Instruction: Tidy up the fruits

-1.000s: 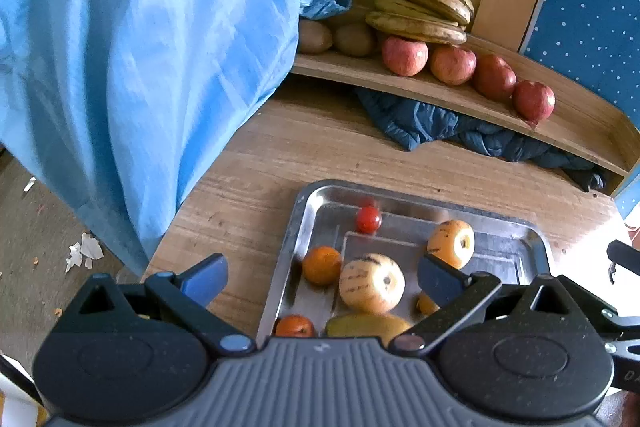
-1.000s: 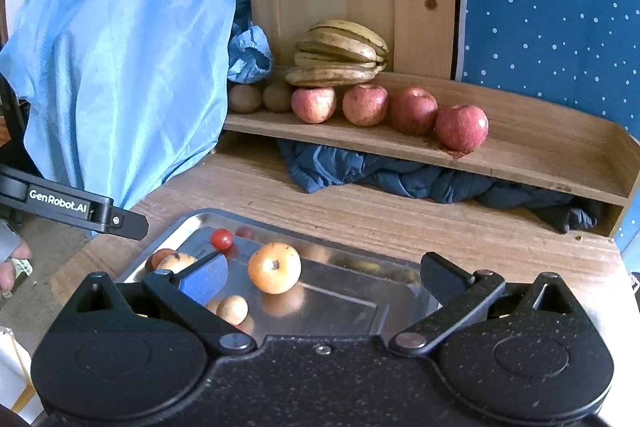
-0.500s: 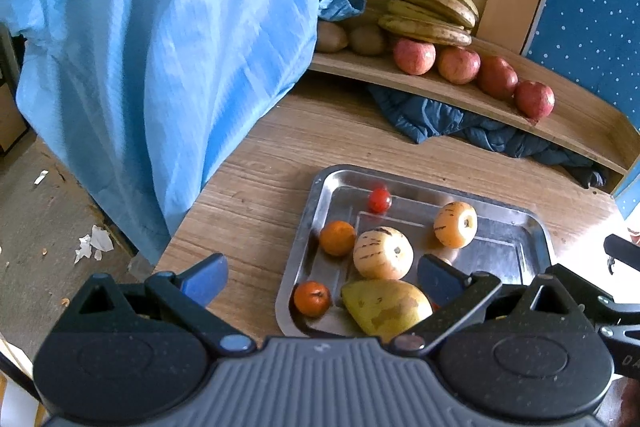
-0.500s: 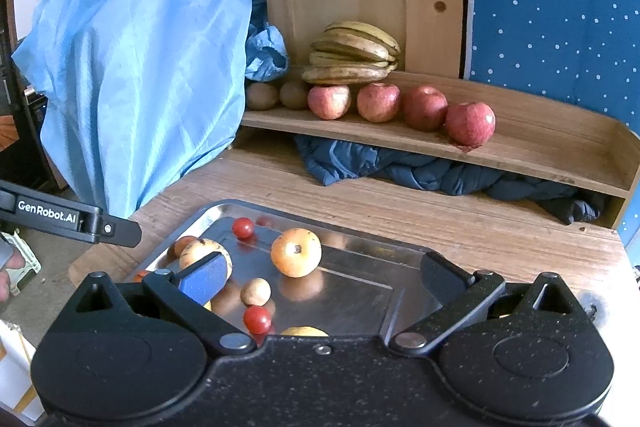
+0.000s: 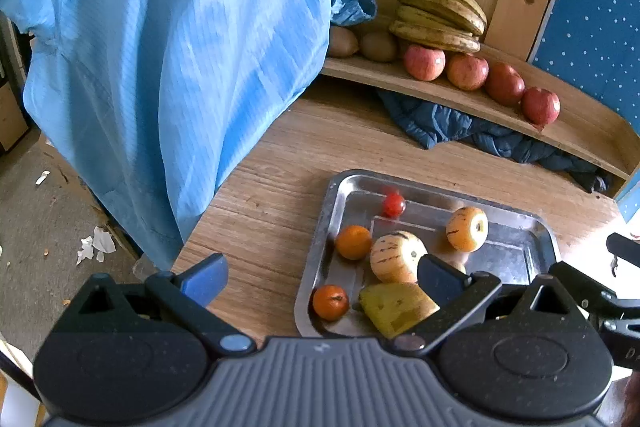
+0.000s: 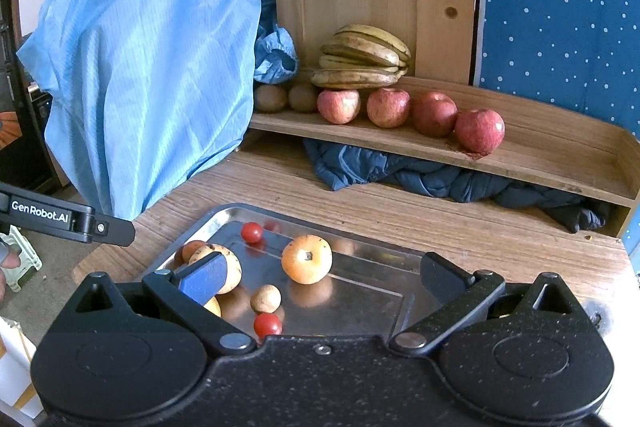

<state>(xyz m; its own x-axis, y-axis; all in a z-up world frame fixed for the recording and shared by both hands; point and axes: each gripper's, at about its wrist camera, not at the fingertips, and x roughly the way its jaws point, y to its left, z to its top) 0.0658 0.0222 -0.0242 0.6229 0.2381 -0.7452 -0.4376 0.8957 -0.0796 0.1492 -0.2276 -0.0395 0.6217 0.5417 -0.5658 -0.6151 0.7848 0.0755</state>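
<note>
Two sets of tongs hover above a steel tray (image 5: 326, 227) of mixed fruit on a wooden surface (image 5: 272, 195), the left tongs (image 5: 320, 277) and right tongs (image 6: 320, 275) both spread apart and empty. In the left view the tray sits at 4 o'clock, holding a cherry tomato (image 5: 393, 205), two oranges (image 5: 353, 242), striped melons (image 5: 394, 261) and a yellow pear (image 5: 394, 307) half hidden behind the right finger. On the shelf (image 6: 540, 151) at 1 o'clock lie bananas (image 6: 364, 61), four apples (image 6: 479, 130) and kiwis (image 6: 271, 98), with a dark cloth (image 6: 420, 175) bunched beneath. A blue gown (image 5: 160, 47) drapes the 10 o'clock side. Since a second ago both cameras have pulled back and up, showing more of the tray.
</note>
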